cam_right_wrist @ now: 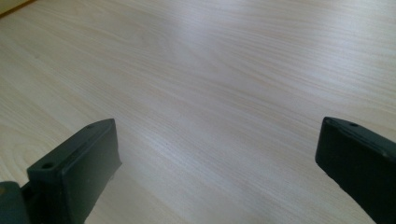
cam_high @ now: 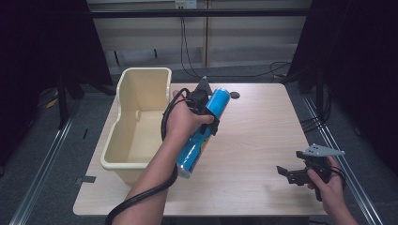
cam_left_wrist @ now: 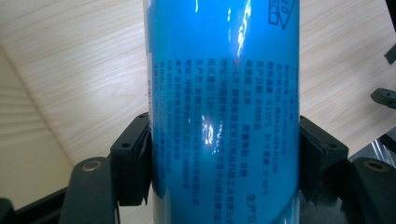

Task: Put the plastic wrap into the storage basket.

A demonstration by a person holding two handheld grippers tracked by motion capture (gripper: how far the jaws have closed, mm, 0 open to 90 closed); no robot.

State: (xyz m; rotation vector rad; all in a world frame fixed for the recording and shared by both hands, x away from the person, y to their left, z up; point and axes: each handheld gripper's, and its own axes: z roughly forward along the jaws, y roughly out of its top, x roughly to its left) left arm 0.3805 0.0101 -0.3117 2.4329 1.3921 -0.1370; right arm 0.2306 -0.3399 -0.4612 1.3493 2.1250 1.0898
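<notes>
A long blue can (cam_high: 202, 132) with a silver end and dark print hangs tilted above the middle of the wooden table (cam_high: 258, 131). My left gripper (cam_high: 206, 111) is shut on its upper half, held in the air just right of the cream tub. In the left gripper view both black pads (cam_left_wrist: 135, 156) press the blue can (cam_left_wrist: 224, 112) from either side. My right gripper (cam_high: 287, 173) rests low at the table's near right corner, jaws open. In the right gripper view the right gripper (cam_right_wrist: 215, 158) has nothing but bare tabletop (cam_right_wrist: 210, 84) between its wide-apart jaws.
A cream plastic tub (cam_high: 136, 124) stands on the left part of the table, its inside bare. A small dark round cap or hole (cam_high: 234, 95) marks the far edge. Cables hang behind the table.
</notes>
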